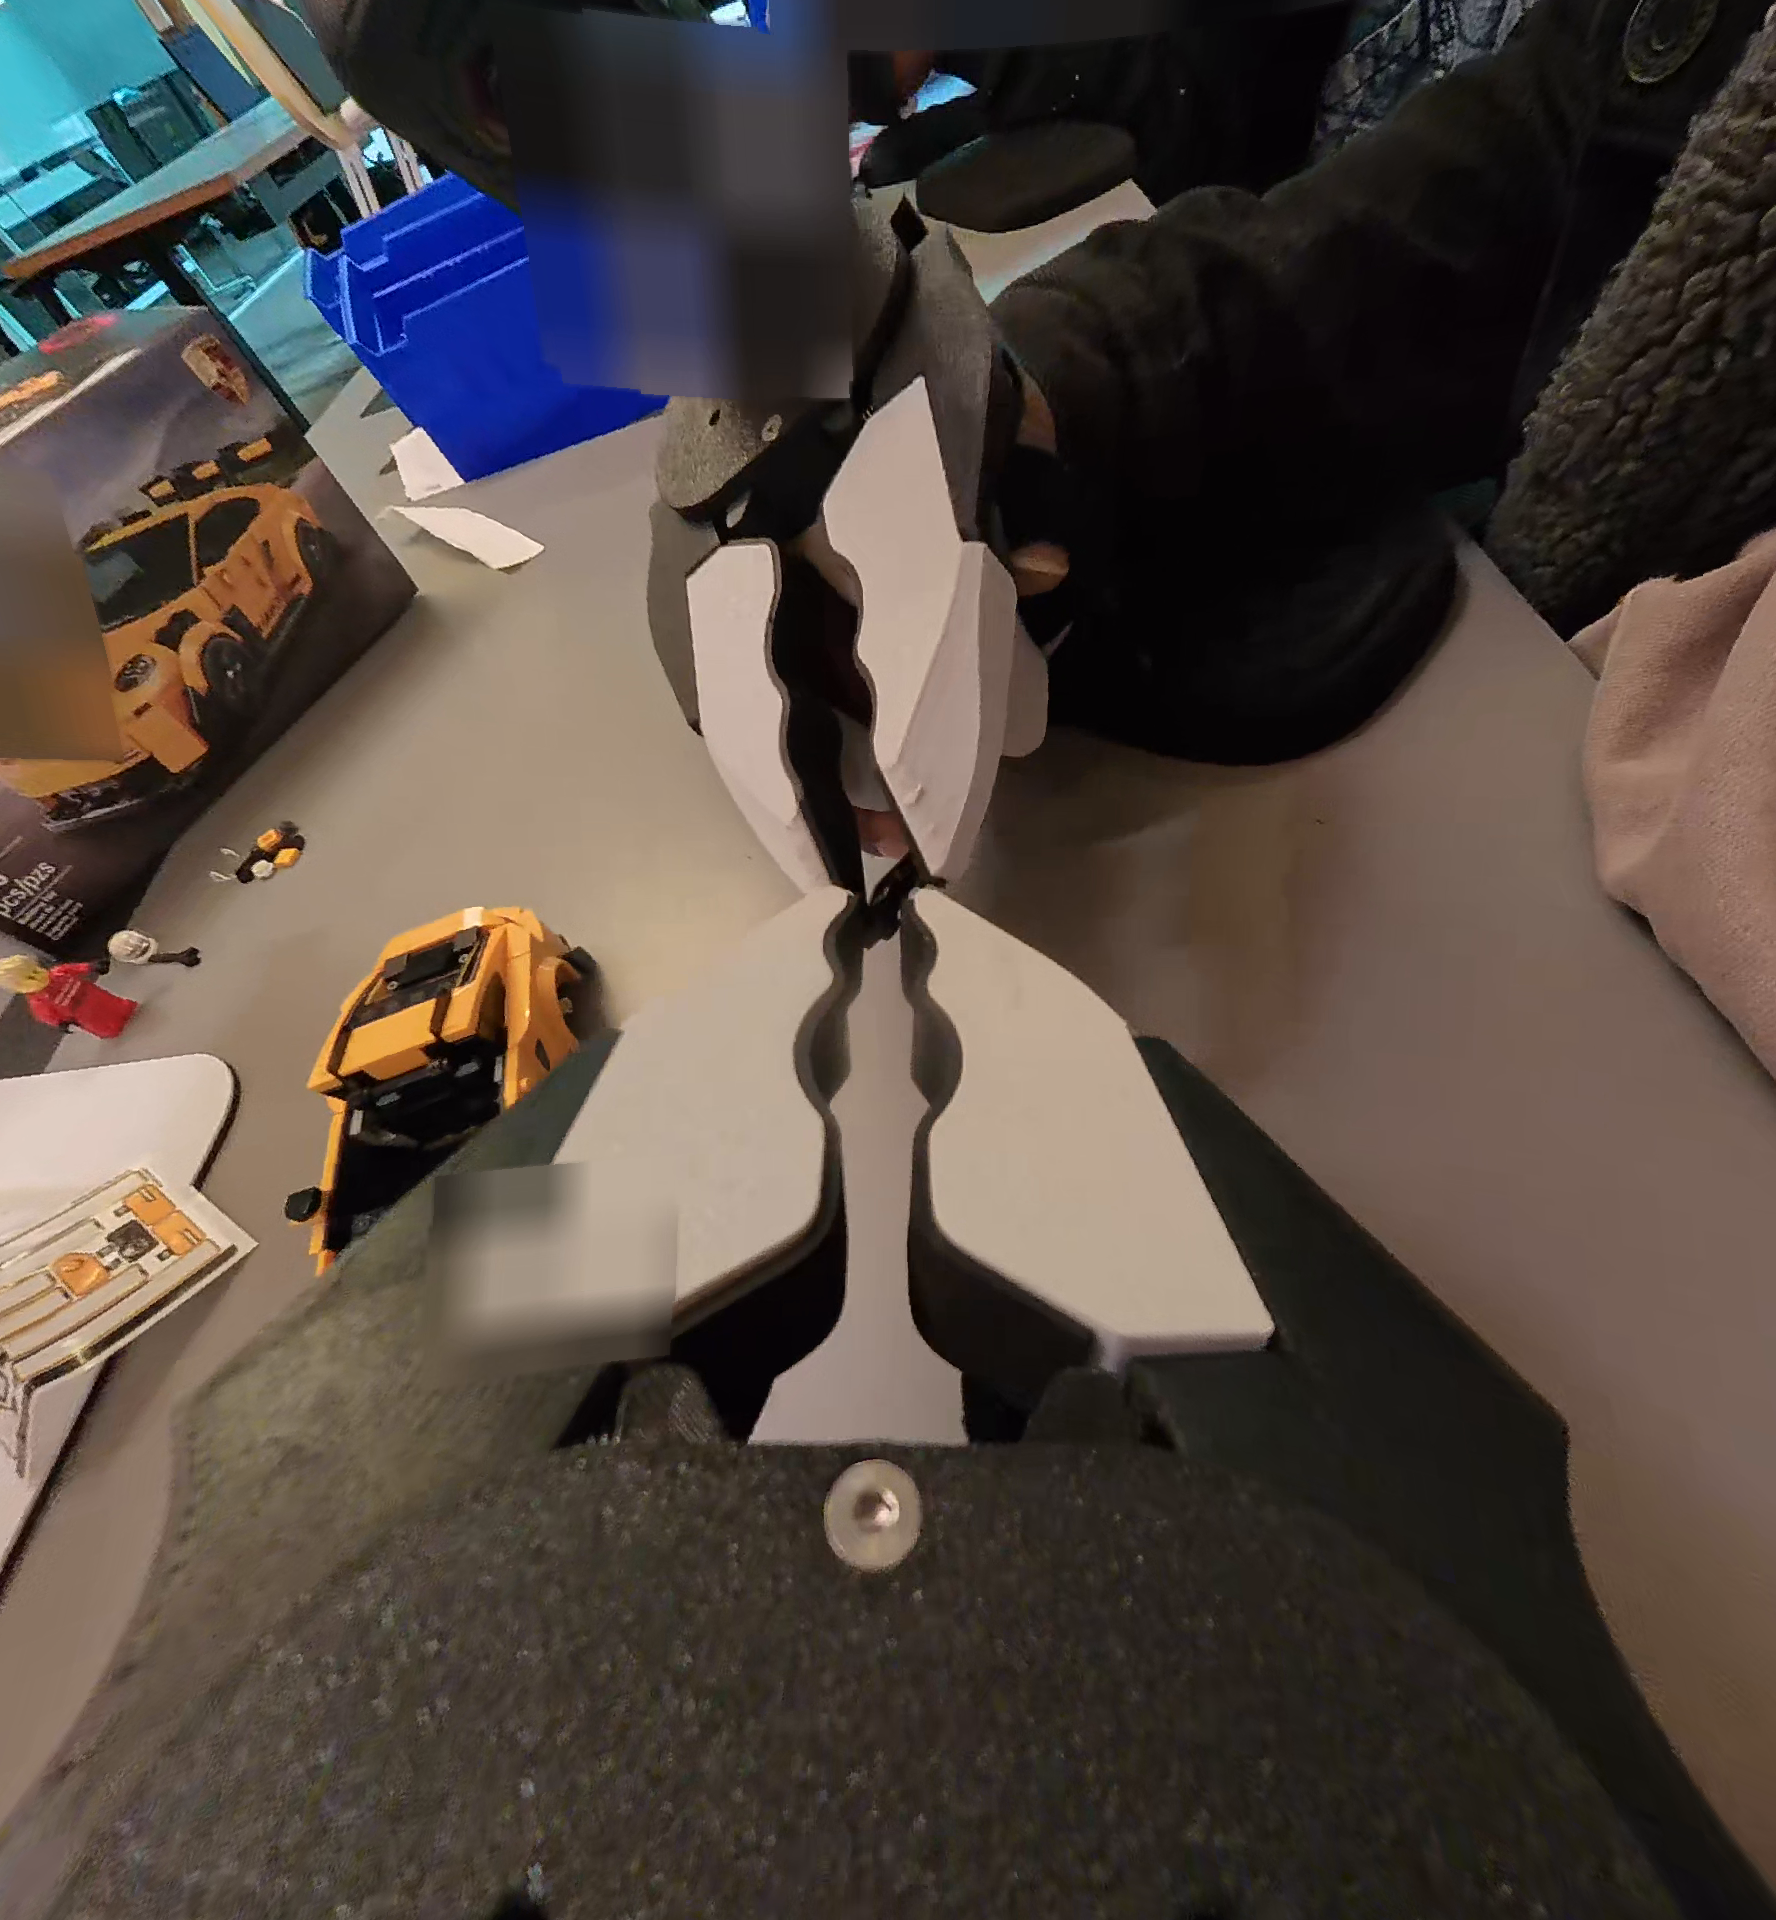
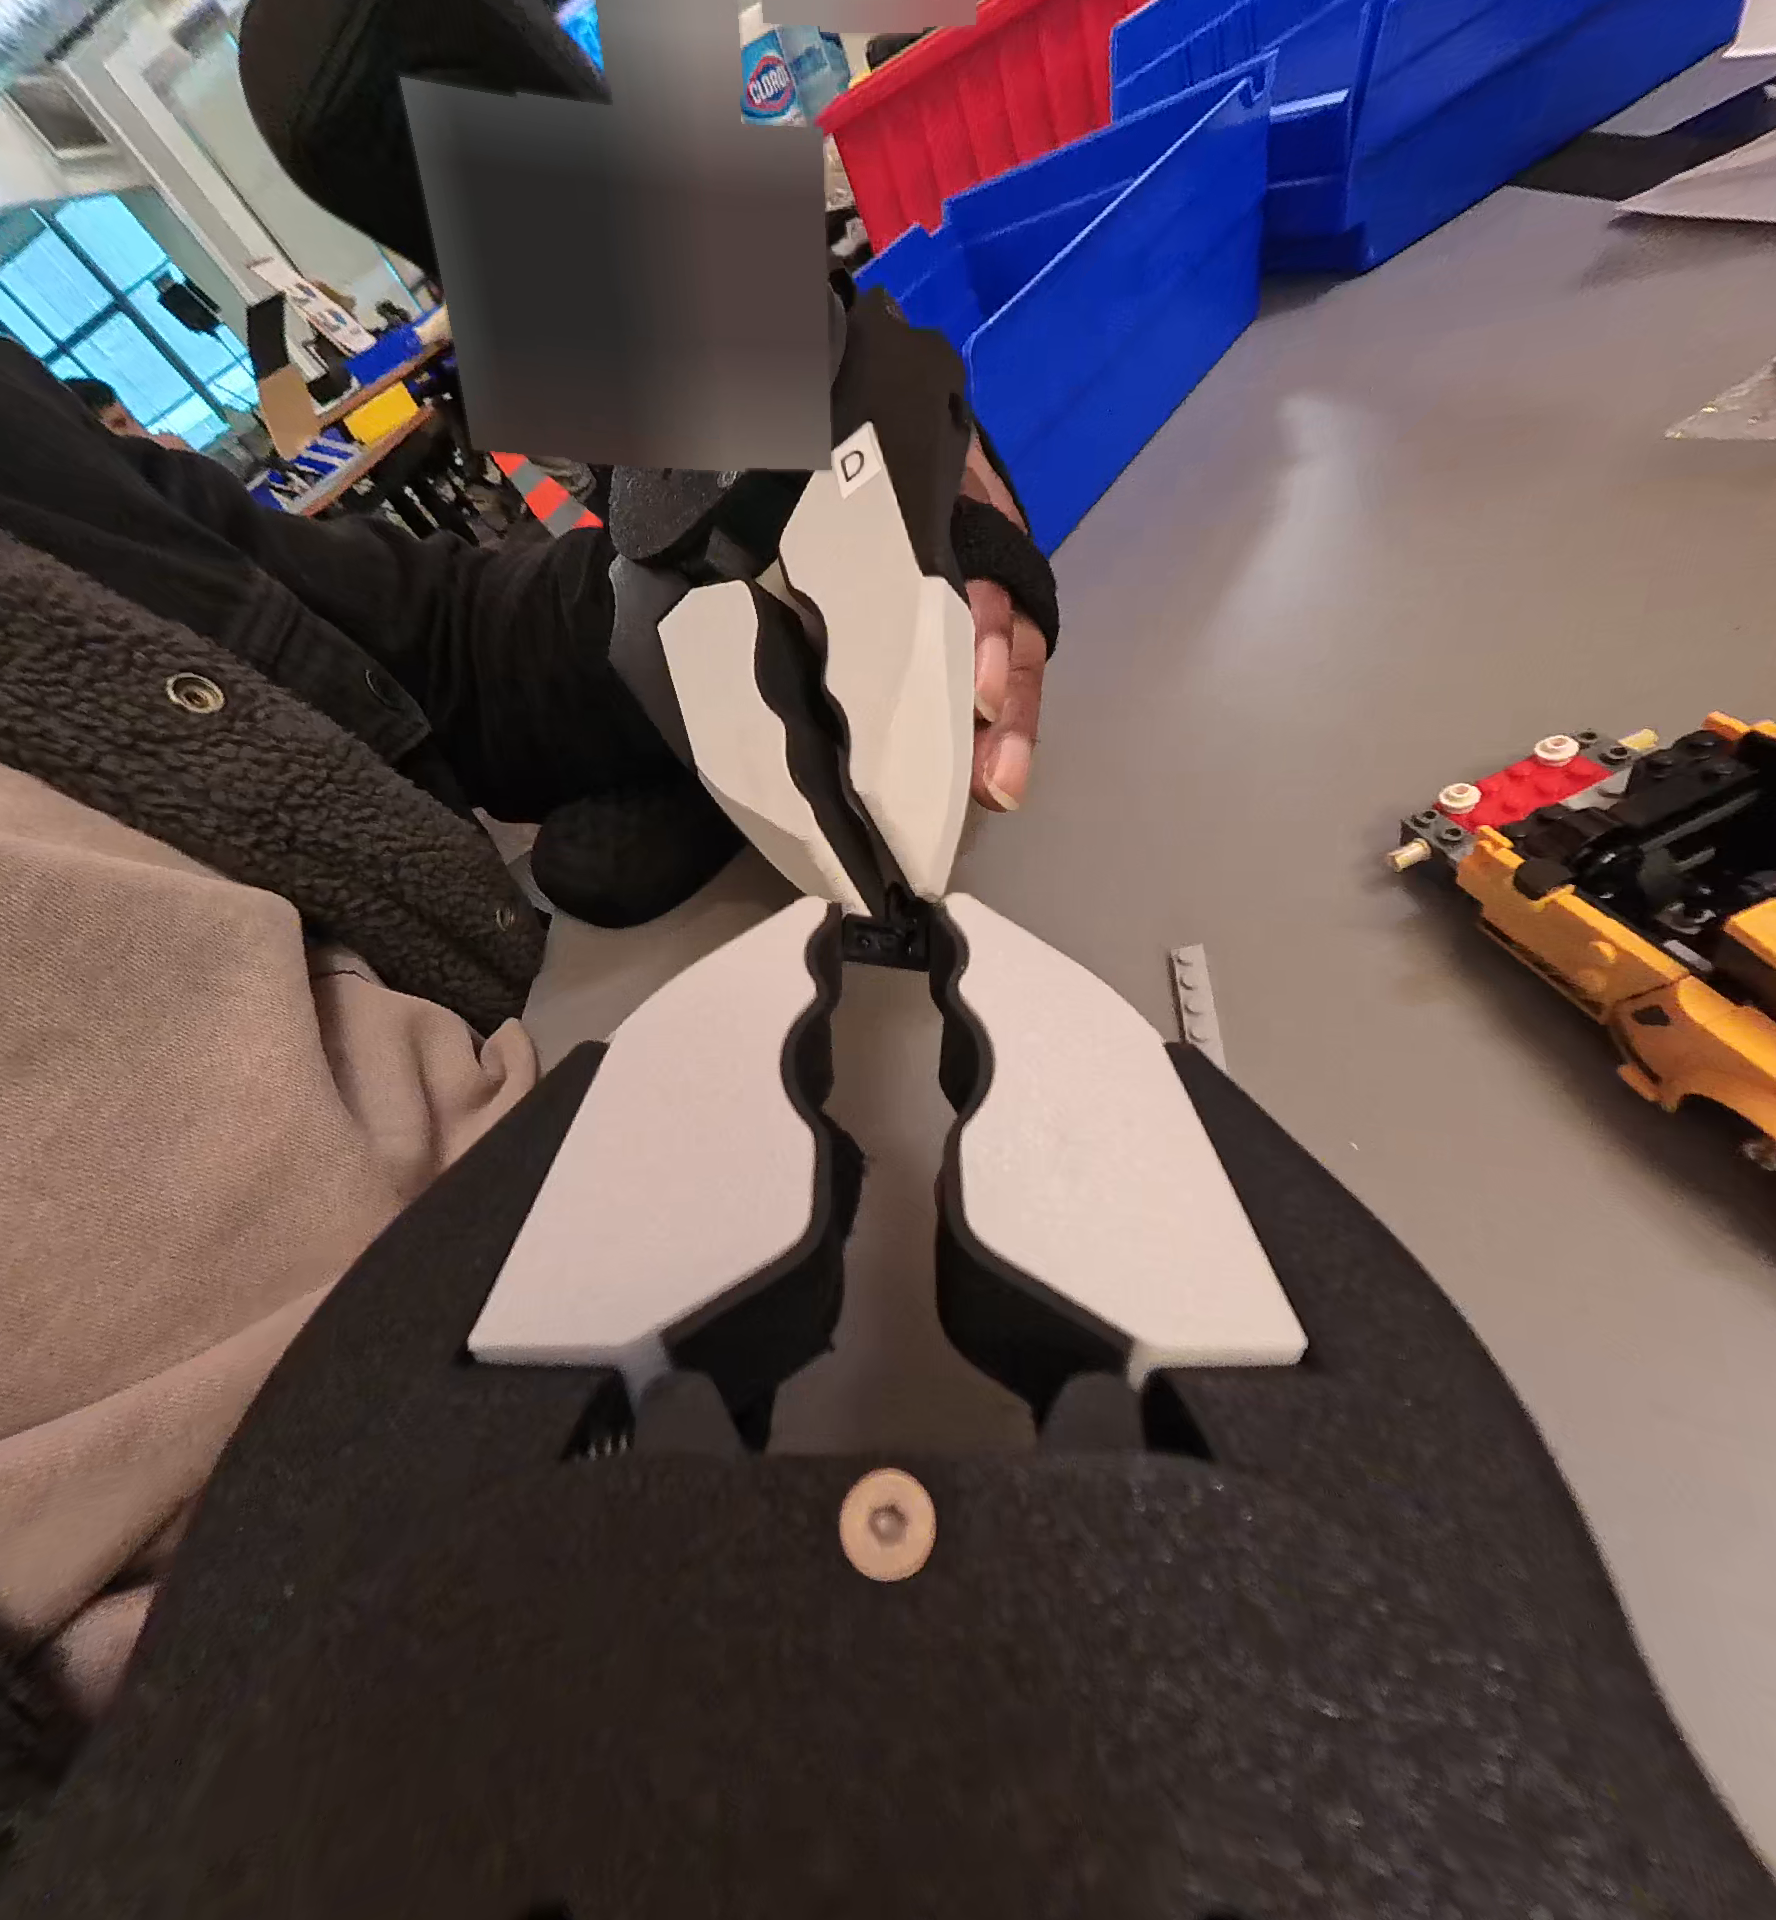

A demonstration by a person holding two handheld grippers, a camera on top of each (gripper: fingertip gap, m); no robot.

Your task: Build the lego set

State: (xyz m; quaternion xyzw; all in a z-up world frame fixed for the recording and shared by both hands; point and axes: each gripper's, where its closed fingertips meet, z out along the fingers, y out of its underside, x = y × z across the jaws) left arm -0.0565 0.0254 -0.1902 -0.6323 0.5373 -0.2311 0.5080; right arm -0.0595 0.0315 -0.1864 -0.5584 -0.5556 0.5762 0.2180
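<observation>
Left wrist view: left hand-held gripper (image 1: pixel 876 912) has its white fingers drawn nearly together, tips pinching a small black piece (image 1: pixel 882 906); the piece is mostly hidden between the tips and its shape is hard to make out. The right hand-held gripper (image 1: pixel 876 883) meets it tip to tip from the far side, jaws likewise drawn in on the same piece, above the grey desk (image 1: pixel 1279 987). One yellow lego car (image 1: pixel 448 1049) lies on the desk to the left, its near end cut off by the gripper body. One set box (image 1: pixel 167 582) stands behind it, partly under a blurred patch. Two minifigures (image 1: pixel 73 992) lie near the box, plus a small cluster of loose bits (image 1: pixel 266 852), too small to count. One sticker sheet (image 1: pixel 84 1278) rests on a white booklet at the left edge. Blue bins (image 1: pixel 427 301) sit at the back.

Right wrist view: the black piece (image 2: pixel 882 940) shows more clearly, a small studded element clamped between the right gripper's tips (image 2: pixel 884 940), with the left gripper (image 2: pixel 889 894) gripping its far edge. A bare thumb (image 2: pixel 1009 727) shows beside the left gripper. The car (image 2: pixel 1642 935) is cut off at the right edge. One grey plate (image 2: pixel 1196 997) lies just beside the right finger. One red bin (image 2: pixel 967 104) and several blue bins (image 2: pixel 1123 270) stand behind
</observation>
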